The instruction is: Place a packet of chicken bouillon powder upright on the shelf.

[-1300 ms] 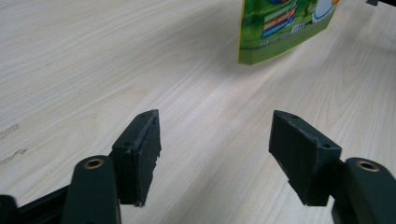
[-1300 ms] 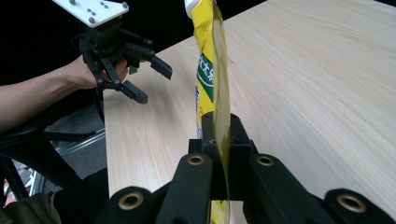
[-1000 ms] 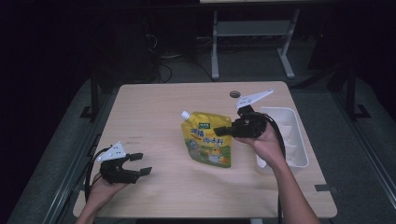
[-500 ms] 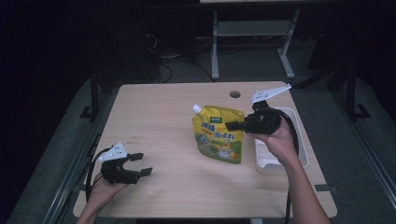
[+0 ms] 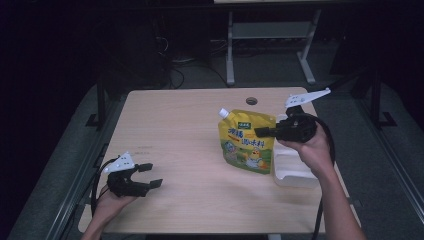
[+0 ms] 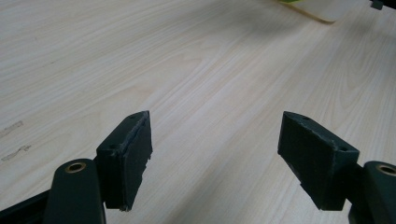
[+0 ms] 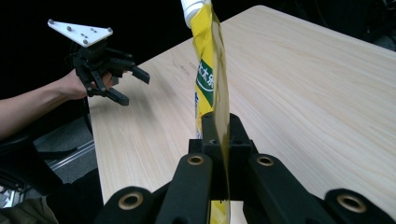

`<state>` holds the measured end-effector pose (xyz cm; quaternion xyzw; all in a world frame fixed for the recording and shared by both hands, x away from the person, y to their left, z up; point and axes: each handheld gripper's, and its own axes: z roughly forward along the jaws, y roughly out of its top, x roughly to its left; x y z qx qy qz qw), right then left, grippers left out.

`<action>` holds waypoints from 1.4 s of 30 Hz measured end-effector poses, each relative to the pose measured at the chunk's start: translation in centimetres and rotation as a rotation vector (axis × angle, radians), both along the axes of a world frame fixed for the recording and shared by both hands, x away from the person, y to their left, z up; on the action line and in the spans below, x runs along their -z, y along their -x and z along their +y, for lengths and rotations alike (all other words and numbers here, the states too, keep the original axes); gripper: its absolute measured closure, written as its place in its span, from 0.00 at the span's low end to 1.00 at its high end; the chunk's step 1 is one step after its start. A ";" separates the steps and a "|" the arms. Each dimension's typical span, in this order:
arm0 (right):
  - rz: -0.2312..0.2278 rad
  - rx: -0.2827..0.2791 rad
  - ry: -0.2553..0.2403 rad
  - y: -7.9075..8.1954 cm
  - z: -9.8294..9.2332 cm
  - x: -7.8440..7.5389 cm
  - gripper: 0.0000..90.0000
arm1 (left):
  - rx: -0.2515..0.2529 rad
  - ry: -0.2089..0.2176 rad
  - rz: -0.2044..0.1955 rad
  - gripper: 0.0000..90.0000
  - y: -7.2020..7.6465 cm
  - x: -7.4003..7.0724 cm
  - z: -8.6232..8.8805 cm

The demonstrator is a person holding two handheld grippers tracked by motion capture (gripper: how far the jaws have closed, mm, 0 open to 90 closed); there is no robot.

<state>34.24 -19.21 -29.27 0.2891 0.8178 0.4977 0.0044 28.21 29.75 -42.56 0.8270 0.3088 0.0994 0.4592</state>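
Pouch (image 5: 247, 141) yellow, white spout cap at top left corner, hangs upright over right half of table (image 5: 180, 150), pinched at its right edge by right gripper (image 5: 261, 132). Bottom edge of pouch looks just at or slightly above the tabletop; cannot tell if it touches. Right gripper view: both jaws pressed together on the thin pouch (image 7: 212, 79) edge, film sandwiched between pads, spout up at the top of frame. Right hand (image 5: 312, 150) holds the gripper level, jaws pointing left in high view, grey plate sticking up to the right.

White tray (image 5: 292, 170) just right of the pouch, near right table edge, partly under the right hand.

Left gripper (image 5: 150, 175) at near left corner of table, well apart from the pouch, resting low on or just over the wood. Jaws spread wide, nothing between them; left gripper view shows bare wood between pads (image 6: 133, 154). Left hand (image 5: 112, 200) wraps the body from below.

Small round hole (image 5: 251, 101) in table near far edge, behind the pouch.
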 end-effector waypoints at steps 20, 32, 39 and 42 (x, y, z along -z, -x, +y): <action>-0.020 0.079 -0.014 0.7 -3.9 -1.2 1.00 | -0.006 0.009 0.000 0.27 0.0 0.0 0.2; -0.024 0.120 -0.020 1.0 -5.9 -1.4 1.00 | -0.012 0.015 0.002 0.27 -0.1 0.1 0.3; -0.022 0.155 -0.016 1.3 -7.5 -1.4 1.00 | -0.015 0.021 0.004 0.27 -0.2 0.1 0.4; -0.020 0.163 -0.011 1.4 -8.0 -1.4 1.00 | -0.015 0.021 0.004 0.27 -0.2 0.1 0.3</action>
